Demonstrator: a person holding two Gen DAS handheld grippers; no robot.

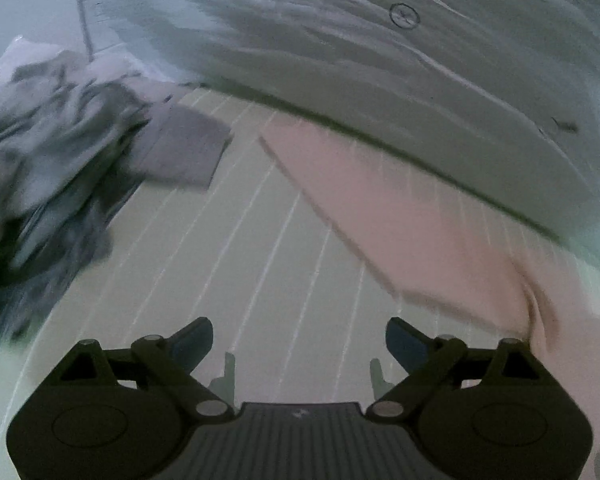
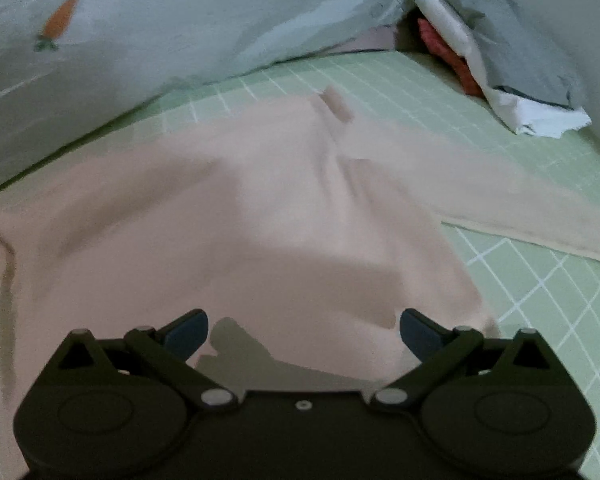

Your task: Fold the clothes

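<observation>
A pale pink garment [image 2: 260, 208] lies spread on the green grid mat [image 2: 540, 280], with a fold ridge running up its middle. My right gripper [image 2: 304, 332] hovers open over its near edge, nothing between the fingers. In the left wrist view the same pink garment [image 1: 400, 208] stretches across the right half of the mat [image 1: 220, 280]. My left gripper [image 1: 299, 340] is open above bare mat, left of the garment's edge. The view is blurred.
A heap of grey clothes [image 1: 44, 168] and a folded grey piece [image 1: 184, 148] lie at the left. A pale sheet with a carrot print [image 2: 58, 20] hangs behind the mat. White and grey fabric [image 2: 512, 68] over something red [image 2: 440, 48] sits at the back right.
</observation>
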